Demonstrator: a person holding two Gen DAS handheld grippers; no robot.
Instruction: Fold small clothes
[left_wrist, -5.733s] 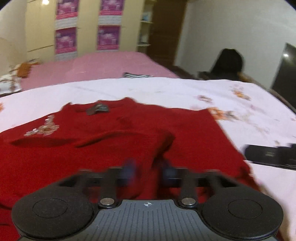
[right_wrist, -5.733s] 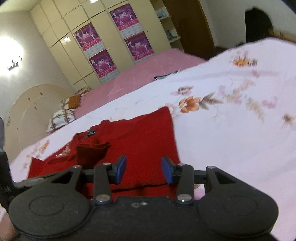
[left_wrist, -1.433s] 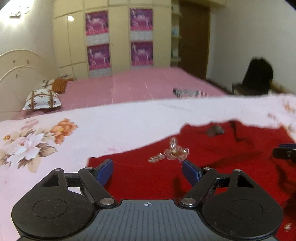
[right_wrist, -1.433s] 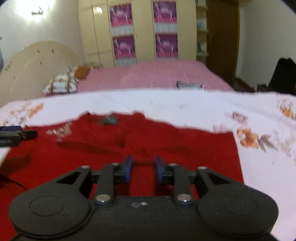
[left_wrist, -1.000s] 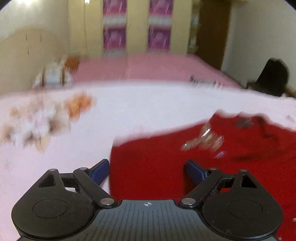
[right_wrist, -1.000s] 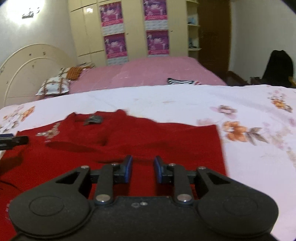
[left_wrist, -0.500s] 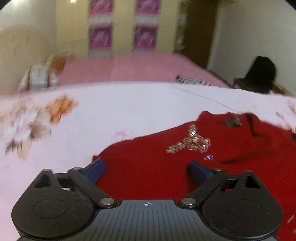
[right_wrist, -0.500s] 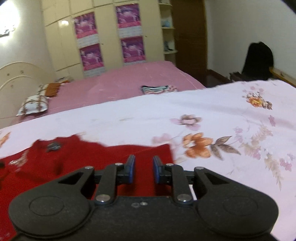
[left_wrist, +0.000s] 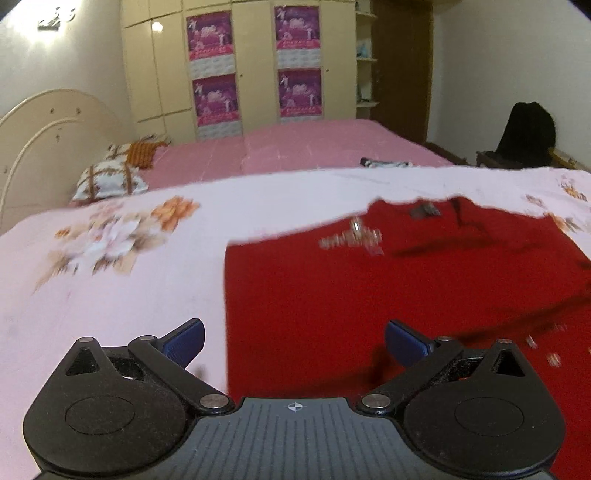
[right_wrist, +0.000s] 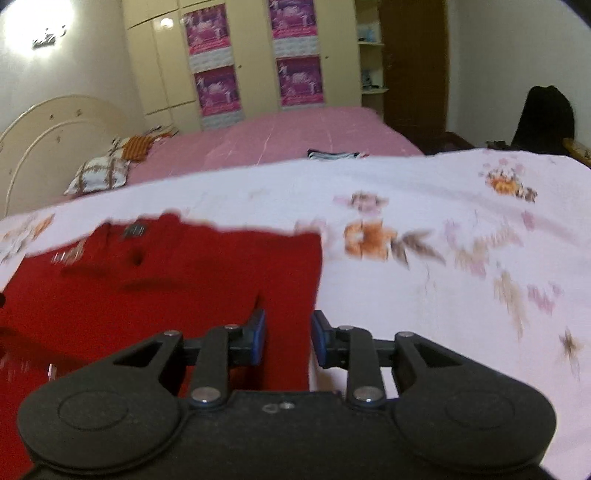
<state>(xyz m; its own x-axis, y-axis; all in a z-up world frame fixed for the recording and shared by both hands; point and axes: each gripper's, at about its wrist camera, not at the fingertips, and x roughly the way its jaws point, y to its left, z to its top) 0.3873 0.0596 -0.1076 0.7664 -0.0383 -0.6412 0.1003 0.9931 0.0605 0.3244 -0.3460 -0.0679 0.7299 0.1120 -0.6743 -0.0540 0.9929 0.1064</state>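
Observation:
A red sweater (left_wrist: 369, 295) lies spread flat on a white floral bedsheet (left_wrist: 129, 280). It has a beaded ornament (left_wrist: 351, 238) on the chest and a grey neck label (left_wrist: 424, 210) at its far end. My left gripper (left_wrist: 294, 338) hovers over the sweater's left edge with its jaws wide open and nothing gripped. In the right wrist view the sweater (right_wrist: 166, 295) fills the left side. My right gripper (right_wrist: 287, 332) hangs over the sweater's right edge. Its jaws stand a narrow gap apart and are opening, and red cloth shows in the gap but is not pinched.
Beyond the sheet lies a pink bed (left_wrist: 295, 147) with a checked pillow (left_wrist: 107, 181) and a striped cloth (left_wrist: 384, 162). A cream headboard (left_wrist: 44, 140) stands at the left. A wardrobe with purple posters (left_wrist: 255, 66) is at the back and a dark chair (left_wrist: 528, 136) at the right.
The left gripper has opened wider and shifted, so the sweater's left edge now sits between its fingers. The right gripper has slid to the sweater's right edge and its jaws have parted slightly.

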